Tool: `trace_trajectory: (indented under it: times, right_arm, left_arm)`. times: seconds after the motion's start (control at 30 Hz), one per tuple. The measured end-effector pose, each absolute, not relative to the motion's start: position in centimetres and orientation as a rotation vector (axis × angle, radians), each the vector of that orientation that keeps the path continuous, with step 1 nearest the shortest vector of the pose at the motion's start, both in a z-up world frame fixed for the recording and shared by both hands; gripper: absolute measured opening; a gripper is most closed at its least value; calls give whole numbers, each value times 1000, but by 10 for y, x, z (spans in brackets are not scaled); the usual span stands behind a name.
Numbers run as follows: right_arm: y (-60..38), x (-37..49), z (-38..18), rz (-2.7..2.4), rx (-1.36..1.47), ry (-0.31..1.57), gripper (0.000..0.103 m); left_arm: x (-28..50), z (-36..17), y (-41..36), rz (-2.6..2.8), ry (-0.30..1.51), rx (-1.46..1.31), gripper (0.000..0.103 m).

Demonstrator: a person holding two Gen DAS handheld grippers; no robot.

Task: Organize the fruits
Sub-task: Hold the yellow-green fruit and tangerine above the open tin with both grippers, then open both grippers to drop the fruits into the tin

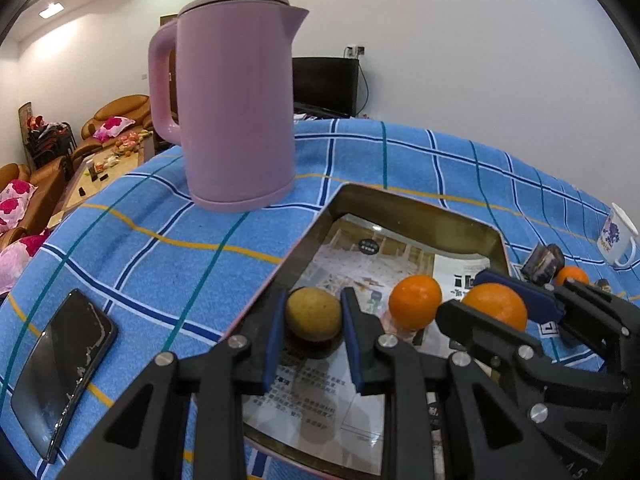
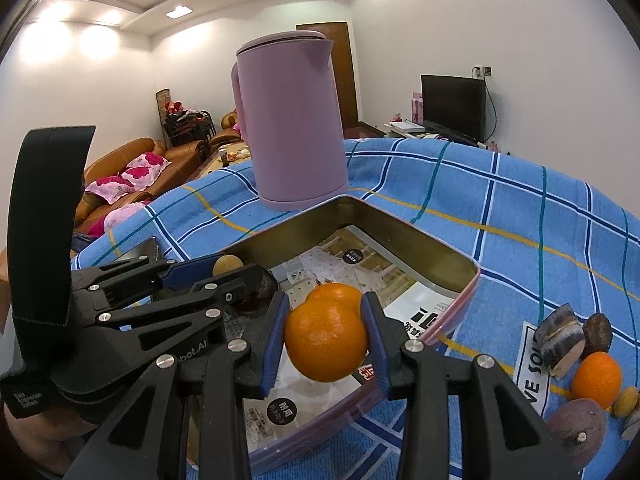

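Blue pads of the left gripper (image 1: pixel 314 322) clench a small yellow-brown fruit (image 1: pixel 314 314), held low over the paper-lined floor of the tin tray (image 1: pixel 404 200); contact with the floor cannot be told; the right gripper (image 2: pixel 326 338) grasps an orange (image 2: pixel 326 342) by its sides, raised over the tray's near rim, with a second orange (image 2: pixel 334 292) just behind it inside the tray.

Outward: more fruit on the checked cloth of the surface (image 2: pixel 500 216) to the right of the tray, namely a loose orange (image 2: pixel 596 378), dark fruits and a cut piece; pink kettle (image 1: pixel 236 100) behind the tray; phone (image 1: pixel 64 372) to its left.

Judgement: both fruits are at the placing step. To do it well, lower each until it rests on the paper before releasing; set the orange clear of its neighbour so neither rolls; keep the two sets of jaws apart while opening; withdraw upward, not sideways.
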State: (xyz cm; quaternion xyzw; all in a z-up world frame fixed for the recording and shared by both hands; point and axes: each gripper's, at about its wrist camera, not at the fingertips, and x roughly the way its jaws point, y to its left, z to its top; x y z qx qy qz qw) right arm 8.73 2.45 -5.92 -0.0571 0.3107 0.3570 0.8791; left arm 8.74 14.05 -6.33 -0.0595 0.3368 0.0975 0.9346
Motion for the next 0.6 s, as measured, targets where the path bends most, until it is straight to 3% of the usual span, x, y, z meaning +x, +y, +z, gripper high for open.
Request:
trace_trajectory:
  times: [0.6]
  right_arm:
    - [24,86,-59,725,-120,640,41]
  left_arm:
    - [84,-63,140,191,679,-120,29]
